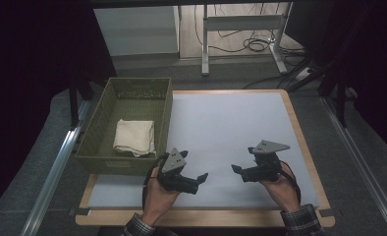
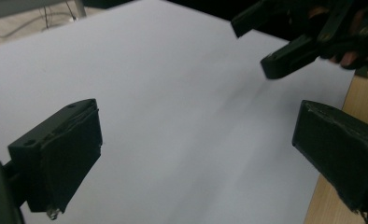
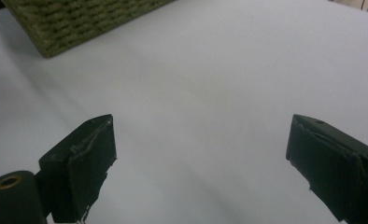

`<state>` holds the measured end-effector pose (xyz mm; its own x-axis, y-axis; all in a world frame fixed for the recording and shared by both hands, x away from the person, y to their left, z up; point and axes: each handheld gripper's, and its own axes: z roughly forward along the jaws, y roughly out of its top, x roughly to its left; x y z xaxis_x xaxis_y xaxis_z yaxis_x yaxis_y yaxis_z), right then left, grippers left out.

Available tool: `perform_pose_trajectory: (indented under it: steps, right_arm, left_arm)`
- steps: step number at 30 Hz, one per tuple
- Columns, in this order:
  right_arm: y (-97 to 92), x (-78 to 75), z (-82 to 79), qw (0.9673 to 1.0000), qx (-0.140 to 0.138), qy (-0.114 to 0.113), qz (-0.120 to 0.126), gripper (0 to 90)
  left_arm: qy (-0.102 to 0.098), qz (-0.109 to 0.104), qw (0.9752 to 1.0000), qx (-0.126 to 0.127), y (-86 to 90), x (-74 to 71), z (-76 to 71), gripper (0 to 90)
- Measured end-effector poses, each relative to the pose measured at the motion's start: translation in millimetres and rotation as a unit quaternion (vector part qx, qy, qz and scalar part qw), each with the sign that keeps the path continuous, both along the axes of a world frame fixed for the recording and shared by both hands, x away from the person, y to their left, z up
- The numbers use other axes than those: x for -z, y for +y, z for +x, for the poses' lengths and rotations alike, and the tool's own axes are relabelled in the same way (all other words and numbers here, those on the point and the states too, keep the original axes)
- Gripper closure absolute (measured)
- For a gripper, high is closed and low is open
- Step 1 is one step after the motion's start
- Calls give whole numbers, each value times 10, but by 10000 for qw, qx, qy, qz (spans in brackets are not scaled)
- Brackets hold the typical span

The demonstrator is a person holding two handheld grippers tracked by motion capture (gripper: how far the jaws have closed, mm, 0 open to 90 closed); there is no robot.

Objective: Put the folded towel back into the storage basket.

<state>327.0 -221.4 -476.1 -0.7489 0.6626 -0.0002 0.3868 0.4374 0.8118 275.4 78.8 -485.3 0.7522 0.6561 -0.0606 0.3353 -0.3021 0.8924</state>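
Observation:
My left gripper [image 1: 193, 164] hovers low over the white table top [image 1: 221, 123] near the front, just right of the basket's near corner. It is open with nothing between its jaws [image 2: 196, 154]. My right gripper [image 1: 243, 159] faces it from a short way to the right, also open and holding nothing [image 3: 203, 163]. The two point towards each other with a gap of bare white surface between them. In the left gripper view the right gripper [image 2: 294, 42] shows at the top right, jaws apart.
An olive woven basket [image 1: 98, 152] stands at the table's left with a folded cream cloth [image 1: 135, 137] inside; its corner [image 3: 79, 18] shows in the right gripper view. A wooden rim [image 1: 304, 142] borders the white top. Table legs and cables lie beyond the far edge.

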Motion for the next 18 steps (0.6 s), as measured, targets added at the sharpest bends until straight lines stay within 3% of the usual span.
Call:
perform_pose_trajectory:
  steps: [5, 8, 12, 17, 18]
  right_arm:
    - [-132, 169, -46, 9998, 105, 99, -104, 86]
    - [-189, 296, -53, 9996, 147, 203, -160, 86]
    - [-237, 480, -39, 9982, 162, 373, -445, 86]
    - [-257, 558, -30, 9972, 127, 475, -557, 82]
    - [-257, 558, -30, 9972, 125, 478, -556, 82]
  left_arm:
    - [254, 218, 9994, 36, -85, 237, 35, 19]
    - [513, 359, 9980, 85, -122, 383, 83, 18]
    - [746, 853, 9936, 42, -188, 559, 156, 16]
    - [1059, 1248, 9865, 58, -258, 593, 216, 6]
    - [1042, 1315, 9858, 45, -274, 596, 214, 2]
